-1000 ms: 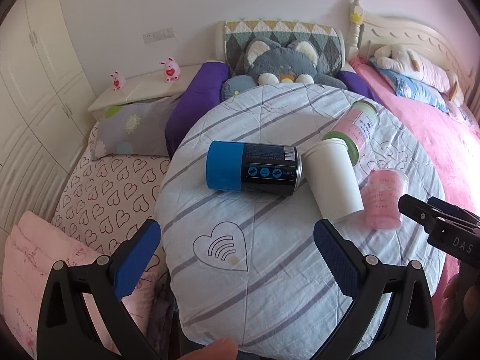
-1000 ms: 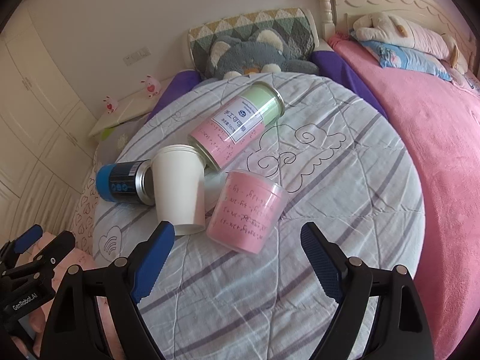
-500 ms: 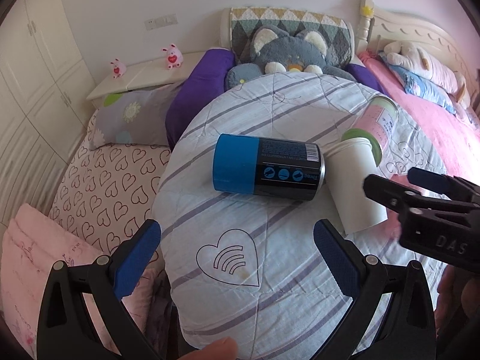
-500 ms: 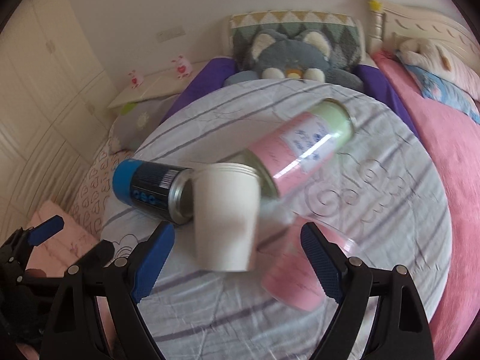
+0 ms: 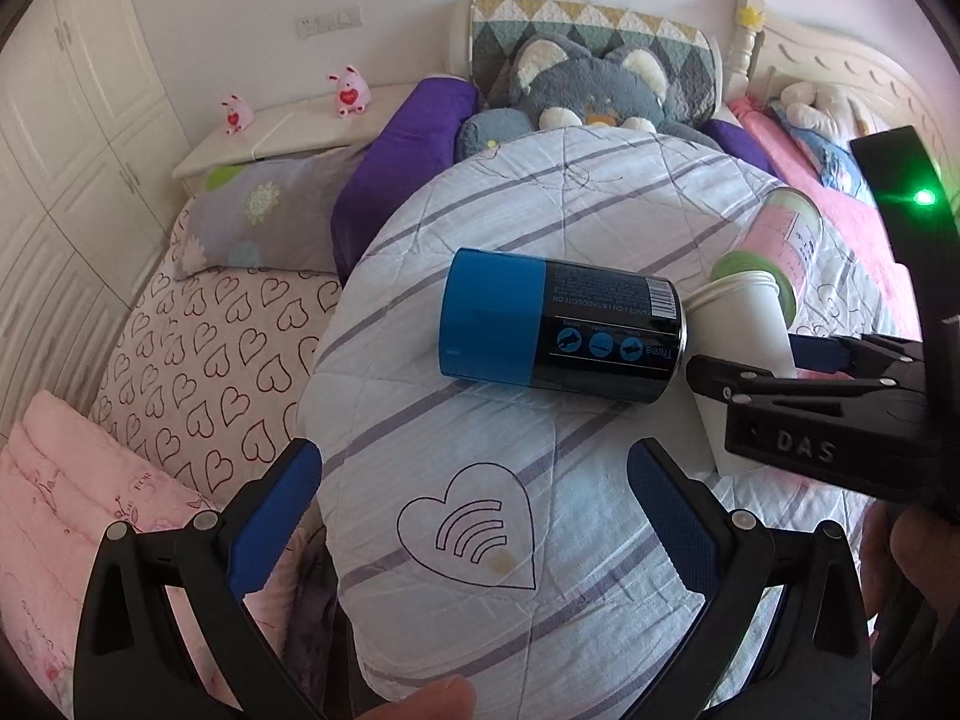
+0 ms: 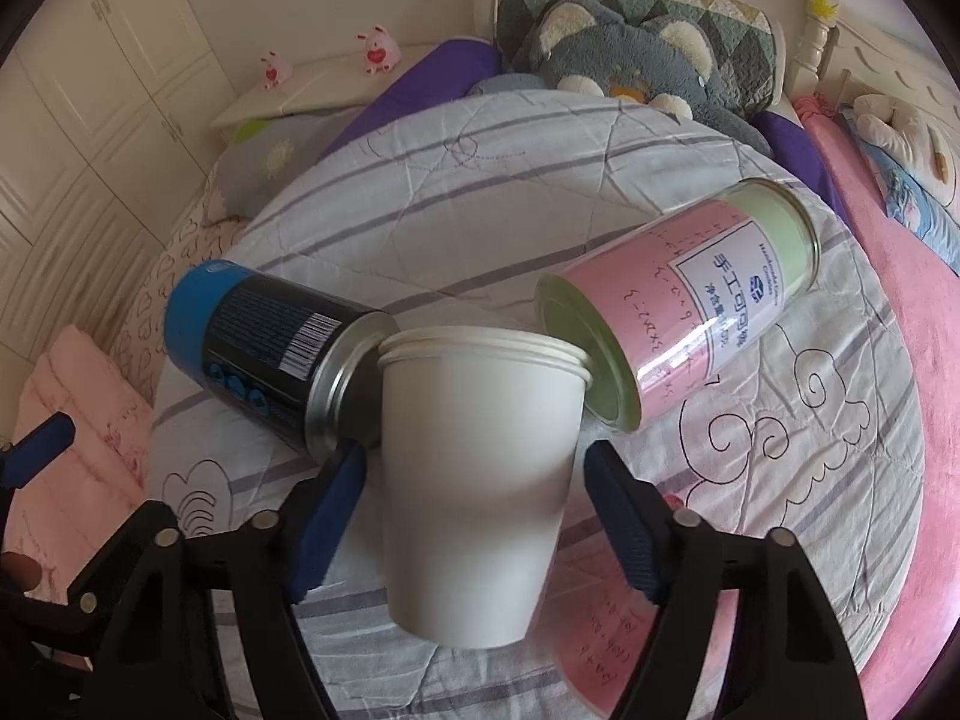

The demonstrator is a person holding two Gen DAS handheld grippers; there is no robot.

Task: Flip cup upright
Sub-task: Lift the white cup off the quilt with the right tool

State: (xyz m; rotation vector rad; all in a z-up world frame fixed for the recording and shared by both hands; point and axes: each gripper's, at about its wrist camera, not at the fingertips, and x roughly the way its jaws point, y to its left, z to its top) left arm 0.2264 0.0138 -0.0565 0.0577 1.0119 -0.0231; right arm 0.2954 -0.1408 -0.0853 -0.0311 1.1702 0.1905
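A white paper cup lies on its side on the round striped table, rim pointing away, wedged between two lying cans. My right gripper is open with its blue pads on either side of the cup's body, close to it but apart. The cup also shows in the left wrist view, partly hidden by the right gripper. My left gripper is open and empty, low over the table's near edge by a heart drawing.
A blue and black can lies left of the cup, touching its rim. A pink and green can lies right of it. A pink translucent cup lies under my right finger. Beds, pillows and a plush cat surround the table.
My right gripper has moved left and forward from the pink cup until its open fingers straddle the white cup. My left gripper has shifted slightly left and stays open.
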